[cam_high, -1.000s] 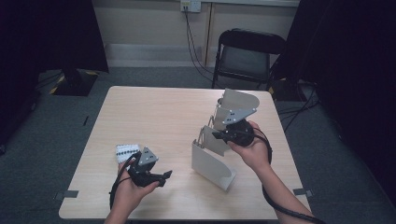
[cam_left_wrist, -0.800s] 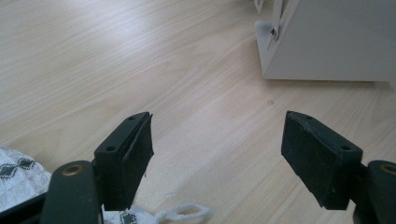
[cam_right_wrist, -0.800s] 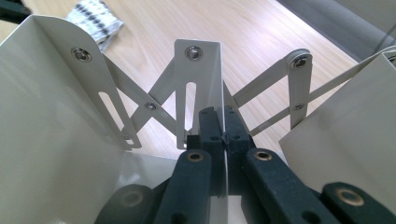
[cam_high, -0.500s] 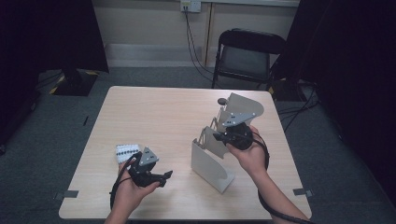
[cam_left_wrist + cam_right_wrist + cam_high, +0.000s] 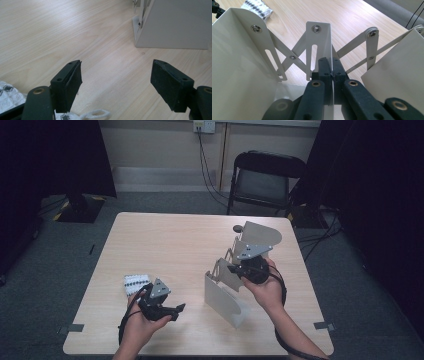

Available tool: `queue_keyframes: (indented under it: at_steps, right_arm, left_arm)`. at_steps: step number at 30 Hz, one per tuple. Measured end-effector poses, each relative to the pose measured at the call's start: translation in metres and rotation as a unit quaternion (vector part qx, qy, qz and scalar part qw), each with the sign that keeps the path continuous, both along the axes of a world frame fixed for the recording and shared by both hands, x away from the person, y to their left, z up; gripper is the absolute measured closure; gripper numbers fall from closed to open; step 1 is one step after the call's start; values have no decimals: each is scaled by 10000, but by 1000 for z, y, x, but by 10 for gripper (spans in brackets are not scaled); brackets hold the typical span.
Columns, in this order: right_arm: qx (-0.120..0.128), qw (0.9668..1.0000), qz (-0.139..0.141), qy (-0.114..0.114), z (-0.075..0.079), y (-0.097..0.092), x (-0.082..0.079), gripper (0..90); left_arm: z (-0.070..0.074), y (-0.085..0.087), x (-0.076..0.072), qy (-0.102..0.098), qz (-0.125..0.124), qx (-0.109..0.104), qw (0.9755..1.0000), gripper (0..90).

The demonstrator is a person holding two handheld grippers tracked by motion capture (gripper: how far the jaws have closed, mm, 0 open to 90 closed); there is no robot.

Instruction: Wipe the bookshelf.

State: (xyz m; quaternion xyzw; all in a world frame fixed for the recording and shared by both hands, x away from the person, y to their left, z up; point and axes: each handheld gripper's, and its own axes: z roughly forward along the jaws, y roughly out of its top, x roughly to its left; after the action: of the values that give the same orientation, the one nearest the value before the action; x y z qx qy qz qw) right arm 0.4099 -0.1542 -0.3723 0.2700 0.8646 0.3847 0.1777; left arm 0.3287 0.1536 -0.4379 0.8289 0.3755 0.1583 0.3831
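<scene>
Pinching a thin middle divider plate [image 5: 320, 47] between closed jaws, the right claw [image 5: 332, 72] holds the beige expanding file rack [image 5: 235, 280] near the right side of the bench [image 5: 170, 245]. That grip on a single panel looks chosen to work the scissor links [image 5: 292, 58], so the rack can be spread or squeezed while its base stays on the wood. The left claw [image 5: 116, 82] hangs low over the bench with jaws wide apart and nothing between them, probably waiting to brace the rack's near end panel [image 5: 172, 25]. A small patterned cloth [image 5: 136, 282] lies just beside the left hand [image 5: 142, 322].

The rack's far panel is partly covered by the right hand [image 5: 267, 290] in the high view, and the cloth is cut off at the edge of the left gripper view. Whether the rack is fully extended is hard to tell.
</scene>
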Motion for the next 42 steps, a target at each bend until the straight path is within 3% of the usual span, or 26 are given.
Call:
queue_keyframes:
  at_steps: [15, 17, 19, 22, 28, 42]
  right_arm:
    - [-13, 9999, 125, -51, -5, -3, -1, 870]
    - [-67, 9998, 161, -105, -5, -5, -3, 850]
    - [29, 9997, 161, -161, -4, -7, -4, 792]
    - [123, 9995, 146, -243, 1, -13, -7, 752]
    - [194, 9995, 201, -172, -1, -25, -16, 665]
    - [169, 9999, 22, 7, -17, -67, -24, 627]
  left_arm:
    - [-1, -1, -1, -3, -34, 93, 10000, 249]
    - [-1, -2, -1, 5, -22, 61, 10000, 249]
    - [-1, -2, -1, -13, -41, 101, 9999, 249]
    - [-2, -4, -1, 11, -54, 80, 10000, 249]
    - [-2, -7, -1, 7, -67, 97, 9999, 249]
    - [-3, -12, 0, 43, -123, 139, 9998, 249]
